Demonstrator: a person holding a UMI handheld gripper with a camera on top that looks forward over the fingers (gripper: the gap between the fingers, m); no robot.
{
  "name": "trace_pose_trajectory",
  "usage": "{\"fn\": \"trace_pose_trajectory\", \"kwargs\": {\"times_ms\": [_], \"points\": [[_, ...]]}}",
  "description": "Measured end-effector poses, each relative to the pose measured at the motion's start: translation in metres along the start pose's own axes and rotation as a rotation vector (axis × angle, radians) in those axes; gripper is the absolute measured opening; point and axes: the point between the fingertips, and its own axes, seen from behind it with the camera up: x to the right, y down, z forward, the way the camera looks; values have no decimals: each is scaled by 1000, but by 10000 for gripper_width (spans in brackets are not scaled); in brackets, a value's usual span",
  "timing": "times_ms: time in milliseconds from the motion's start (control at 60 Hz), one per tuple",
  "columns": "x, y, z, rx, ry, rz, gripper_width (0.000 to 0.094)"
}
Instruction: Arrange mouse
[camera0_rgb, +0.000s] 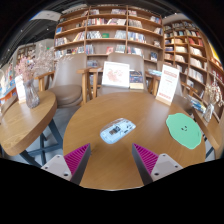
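A white and grey mouse (117, 130) lies on the round wooden table (100, 160), ahead of my fingers and a little beyond them. A green mouse mat (184, 130) with a lobed outline lies on the table to the right of the mouse, apart from it. My gripper (111, 160) is open and empty, held above the near part of the table. Its magenta pads (148, 158) stand wide apart, with bare table between them.
Another round wooden table (20, 120) stands to the left with a sign stand (28, 92) on it. Wooden chairs (92, 82) and standing signs (167, 84) are behind the table. Bookshelves (110, 30) fill the back wall.
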Motion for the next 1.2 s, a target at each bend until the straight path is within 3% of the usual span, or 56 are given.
{"fn": "trace_pose_trajectory", "kwargs": {"times_ms": [717,833,867,883,900,917,1050,1200], "points": [[-20,-58,95,-72,-27,48,841],[-18,-60,99,-72,-19,52,749],[-16,-61,100,-73,-16,51,676],[-16,-61,101,-73,-15,50,618],[-15,-62,102,-73,-12,48,498],[-15,-63,103,-71,-14,51,461],[-13,-67,94,-110,-19,6,415],[15,-122,49,-25,-46,28,405]]}}
